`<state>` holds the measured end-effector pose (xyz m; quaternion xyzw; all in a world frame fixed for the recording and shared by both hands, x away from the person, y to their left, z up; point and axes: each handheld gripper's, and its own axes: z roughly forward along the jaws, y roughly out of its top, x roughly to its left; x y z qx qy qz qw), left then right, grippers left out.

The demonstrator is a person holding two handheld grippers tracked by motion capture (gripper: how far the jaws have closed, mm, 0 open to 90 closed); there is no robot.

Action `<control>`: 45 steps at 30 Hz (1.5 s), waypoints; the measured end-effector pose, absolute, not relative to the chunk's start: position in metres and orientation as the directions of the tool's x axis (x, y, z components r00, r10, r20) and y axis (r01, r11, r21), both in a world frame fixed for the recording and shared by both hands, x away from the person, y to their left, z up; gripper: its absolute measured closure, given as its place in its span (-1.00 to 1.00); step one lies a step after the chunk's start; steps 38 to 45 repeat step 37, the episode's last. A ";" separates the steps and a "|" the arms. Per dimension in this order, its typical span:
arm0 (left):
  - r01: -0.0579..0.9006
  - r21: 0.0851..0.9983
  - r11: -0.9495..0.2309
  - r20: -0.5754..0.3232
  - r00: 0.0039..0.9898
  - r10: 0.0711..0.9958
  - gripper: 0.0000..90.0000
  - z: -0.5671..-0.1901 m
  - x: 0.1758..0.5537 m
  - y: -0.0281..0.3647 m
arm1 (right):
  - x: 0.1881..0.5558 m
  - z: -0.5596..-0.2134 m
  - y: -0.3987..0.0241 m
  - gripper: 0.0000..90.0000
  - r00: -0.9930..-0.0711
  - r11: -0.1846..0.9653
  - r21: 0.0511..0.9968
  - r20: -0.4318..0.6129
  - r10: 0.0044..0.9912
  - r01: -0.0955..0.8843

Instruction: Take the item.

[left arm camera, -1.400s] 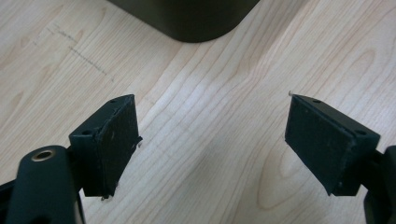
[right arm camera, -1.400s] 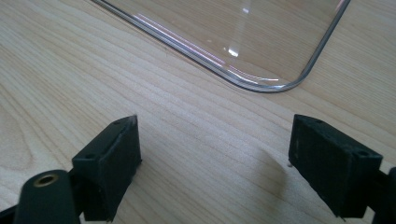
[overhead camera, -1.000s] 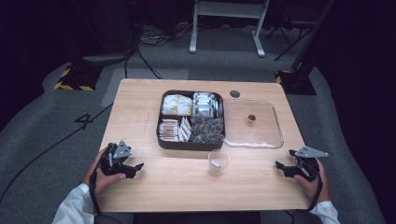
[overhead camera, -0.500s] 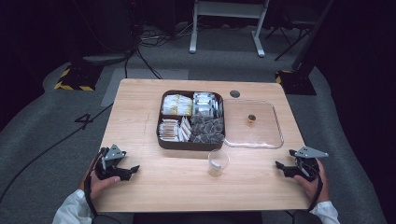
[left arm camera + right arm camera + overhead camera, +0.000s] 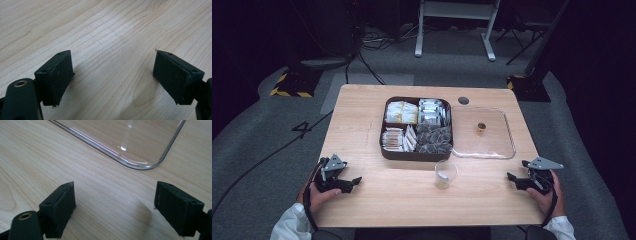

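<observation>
Both tongs are released and hold nothing. The left tongs [image 5: 353,181] rest at the near left of the light wooden counter [image 5: 362,125], the right tongs [image 5: 512,178] at the near right. The small clear plastic cup [image 5: 445,174] stands between them, near the front edge and just before the dark brown compartment box of tea sachets [image 5: 418,128]. The clear flat lid [image 5: 484,132] lies to the right of the box. In my judgement, the work has not started: the box is already uncovered, but no sachet is taken out.
</observation>
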<state>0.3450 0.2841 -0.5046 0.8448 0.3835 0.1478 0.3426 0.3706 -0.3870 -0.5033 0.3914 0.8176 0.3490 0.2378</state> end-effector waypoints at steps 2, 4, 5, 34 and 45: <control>0.547 0.692 -0.471 -0.013 0.662 0.749 -0.63 -0.505 0.345 0.284 | 0.371 -0.503 -0.387 -0.61 -0.581 0.450 0.757 -0.115 0.806 0.474; 0.546 0.692 -0.473 -0.012 0.663 0.748 -0.63 -0.505 0.345 0.284 | 0.371 -0.503 -0.387 -0.61 -0.581 0.448 0.757 -0.113 0.806 0.475; 0.547 0.692 -0.471 -0.014 0.662 0.749 -0.63 -0.505 0.346 0.284 | 0.371 -0.503 -0.387 -0.61 -0.582 0.449 0.757 -0.112 0.805 0.475; 0.549 0.692 -0.469 -0.009 0.656 0.755 -0.63 -0.505 0.346 0.283 | 0.370 -0.503 -0.387 -0.61 -0.585 0.452 0.757 -0.115 0.803 0.471; 0.550 0.691 -0.469 -0.008 0.655 0.756 -0.64 -0.505 0.346 0.283 | 0.370 -0.503 -0.387 -0.61 -0.586 0.454 0.758 -0.117 0.802 0.469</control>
